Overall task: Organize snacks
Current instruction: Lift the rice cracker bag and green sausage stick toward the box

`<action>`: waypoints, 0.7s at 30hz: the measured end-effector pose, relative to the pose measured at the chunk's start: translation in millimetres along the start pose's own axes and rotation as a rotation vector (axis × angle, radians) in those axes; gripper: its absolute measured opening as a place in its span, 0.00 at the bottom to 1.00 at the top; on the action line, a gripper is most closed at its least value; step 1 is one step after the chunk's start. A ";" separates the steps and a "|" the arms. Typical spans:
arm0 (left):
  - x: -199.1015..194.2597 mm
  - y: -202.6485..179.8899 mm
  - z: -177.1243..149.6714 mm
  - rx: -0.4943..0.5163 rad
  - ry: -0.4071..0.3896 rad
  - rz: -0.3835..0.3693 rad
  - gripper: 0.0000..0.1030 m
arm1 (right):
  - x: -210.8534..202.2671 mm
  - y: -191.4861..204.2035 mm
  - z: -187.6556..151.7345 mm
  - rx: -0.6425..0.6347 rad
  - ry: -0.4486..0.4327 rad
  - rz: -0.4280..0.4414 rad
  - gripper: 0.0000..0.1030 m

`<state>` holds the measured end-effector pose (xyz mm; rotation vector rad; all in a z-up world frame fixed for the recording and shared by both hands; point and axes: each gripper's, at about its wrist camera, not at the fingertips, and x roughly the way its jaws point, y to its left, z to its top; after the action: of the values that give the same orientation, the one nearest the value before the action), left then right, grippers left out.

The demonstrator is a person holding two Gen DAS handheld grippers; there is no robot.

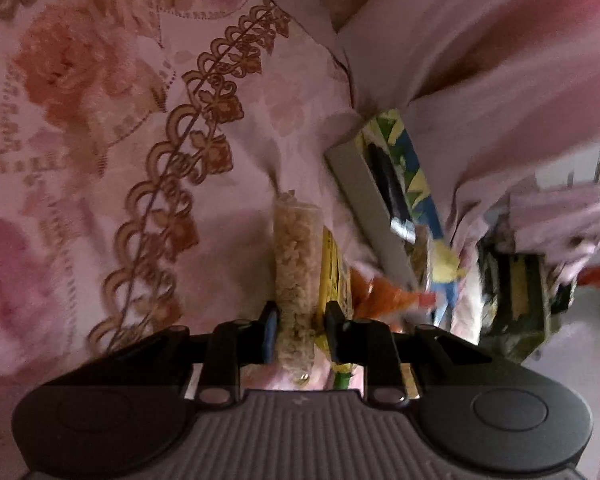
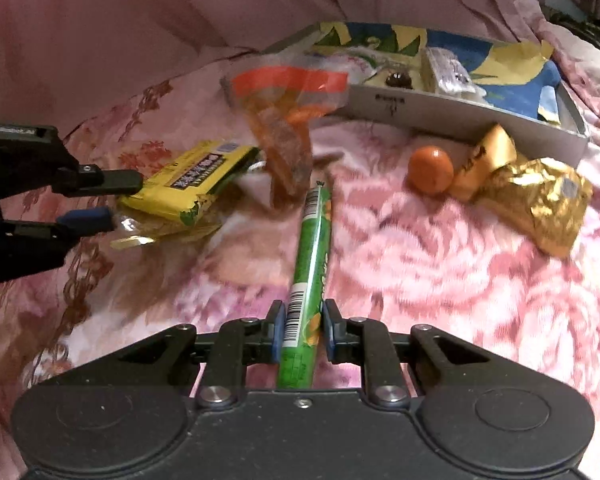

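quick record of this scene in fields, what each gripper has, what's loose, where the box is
surface: pink flowered bedspread
left gripper: shut on a clear packet of pale snack pieces and a yellow packet
right gripper: shut on a green tube
loose items: orange ball, gold packets, clear packet with orange band
box: open, grey sides, behind the loose items, some snacks inside

We see two close fisheye views, each from behind a gripper along its fingers, angled down at a pink floral bedspread (image 2: 440,264). Our left wrist view faces the grey tray (image 1: 364,196) edge-on; our right wrist view faces its long side (image 2: 460,110). Both share the tray and the yellow packet (image 1: 334,276) (image 2: 192,184).
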<state>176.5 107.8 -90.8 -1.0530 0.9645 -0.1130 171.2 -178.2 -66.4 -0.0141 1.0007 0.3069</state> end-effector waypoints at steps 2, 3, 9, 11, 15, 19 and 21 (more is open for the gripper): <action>-9.3 -4.3 -9.9 0.051 0.012 0.037 0.25 | -4.1 4.0 -5.6 -0.001 0.017 0.003 0.21; -13.4 -5.6 -15.0 0.074 0.019 0.059 0.25 | -6.0 6.0 -7.7 0.000 0.024 0.004 0.21; -17.1 -3.9 -20.7 0.079 0.033 0.124 0.27 | -8.6 17.4 -17.1 -0.003 0.026 -0.005 0.23; -15.3 -2.6 -17.4 0.067 0.019 0.134 0.28 | -6.7 16.0 -17.4 0.014 0.018 0.002 0.24; -11.6 4.3 -12.9 0.003 0.010 0.159 0.33 | -3.2 9.7 -12.8 0.047 -0.004 0.025 0.30; -11.0 14.7 -8.7 -0.069 -0.003 0.151 0.33 | 2.3 10.8 -9.6 0.048 -0.015 0.040 0.37; -12.2 14.1 -8.1 -0.069 -0.015 0.138 0.33 | 3.7 13.5 -8.7 0.028 -0.021 0.038 0.40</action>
<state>158.4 115.8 -95.3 -1.0454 1.0300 0.0418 162.4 -165.7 -72.4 0.0333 0.9848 0.3274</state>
